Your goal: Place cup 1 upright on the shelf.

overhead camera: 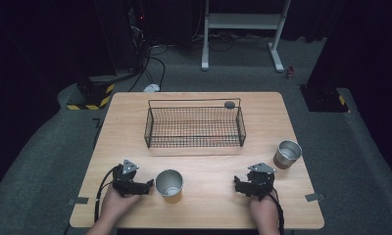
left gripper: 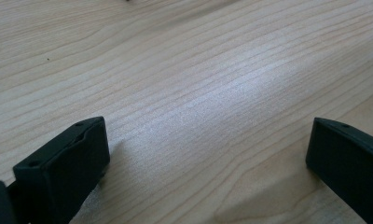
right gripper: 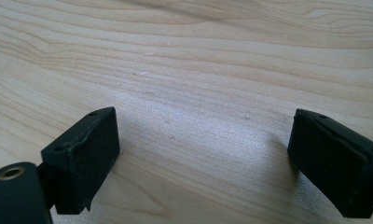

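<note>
Two metal cups stand on the wooden table (overhead camera: 213,169): one cup (overhead camera: 169,185) at the front, left of centre, and another cup (overhead camera: 287,153) near the right edge. A black wire basket (overhead camera: 194,126) sits at the table's middle back with a small dark round object (overhead camera: 229,104) at its far right rim. My left gripper (overhead camera: 146,187) rests on the table just left of the nearer cup, open (left gripper: 208,149), with bare wood between its jaws. My right gripper (overhead camera: 239,185) rests at the front right, open (right gripper: 203,149), also over bare wood.
A white metal stand (overhead camera: 243,24) rises on the floor beyond the table. Cables and a yellow-black striped block (overhead camera: 91,95) lie on the floor at the back left. Bare wood lies between the two grippers.
</note>
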A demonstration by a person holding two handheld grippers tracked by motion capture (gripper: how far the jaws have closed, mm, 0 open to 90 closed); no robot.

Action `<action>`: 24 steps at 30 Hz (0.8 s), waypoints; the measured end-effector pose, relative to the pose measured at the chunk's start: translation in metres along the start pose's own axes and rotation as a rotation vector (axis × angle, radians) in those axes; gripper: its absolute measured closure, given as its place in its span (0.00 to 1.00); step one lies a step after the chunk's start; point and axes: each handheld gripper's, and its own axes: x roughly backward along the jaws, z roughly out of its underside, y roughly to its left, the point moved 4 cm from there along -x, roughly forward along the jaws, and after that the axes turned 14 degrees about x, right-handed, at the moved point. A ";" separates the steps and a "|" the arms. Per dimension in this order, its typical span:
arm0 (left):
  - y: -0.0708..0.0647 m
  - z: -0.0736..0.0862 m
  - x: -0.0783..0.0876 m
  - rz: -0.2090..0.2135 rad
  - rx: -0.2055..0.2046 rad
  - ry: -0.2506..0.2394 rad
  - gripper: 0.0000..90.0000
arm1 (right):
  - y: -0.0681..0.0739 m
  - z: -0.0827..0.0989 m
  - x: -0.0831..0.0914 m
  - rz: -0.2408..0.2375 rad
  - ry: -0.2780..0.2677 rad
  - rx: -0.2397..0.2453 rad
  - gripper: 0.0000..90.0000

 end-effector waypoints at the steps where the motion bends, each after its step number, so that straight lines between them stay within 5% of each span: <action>1: 0.000 0.000 0.000 0.001 -0.003 0.006 0.00 | 0.000 0.000 0.000 0.000 0.000 0.002 0.10; 24: 0.000 -0.005 0.006 0.030 -0.007 -0.020 0.00 | 0.000 0.000 0.000 0.004 0.002 0.001 0.09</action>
